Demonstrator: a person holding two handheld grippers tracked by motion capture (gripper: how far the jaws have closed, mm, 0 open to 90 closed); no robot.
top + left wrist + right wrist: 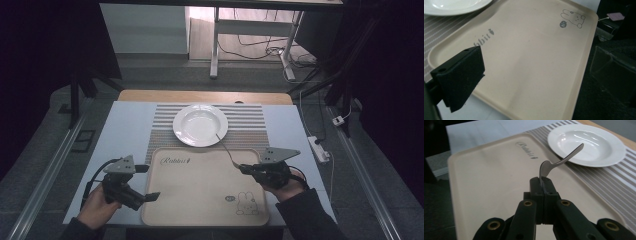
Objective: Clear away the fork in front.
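Note:
A metal spoon [227, 149] [559, 161] is clamped by its bowl end in my right gripper [245, 169] [544, 182], which is shut on it. The handle points up and away toward the white deep plate [180, 125] [616, 152], its tip over the plate's near rim. The gripper hovers over the right edge of a beige tray [200, 185] [494, 175] printed with a rabbit. My left gripper [148, 182] [536, 75] stands open at the tray's [536, 50] left edge, with nothing between its jaws.
The plate [454, 6] rests on a striped placemat [250, 117] [614, 182] beyond the tray. A pale blue cover [125, 125] lies over the wooden table [200, 96]. A power strip [318, 148] lies on the floor at right, a desk frame [215, 45] behind.

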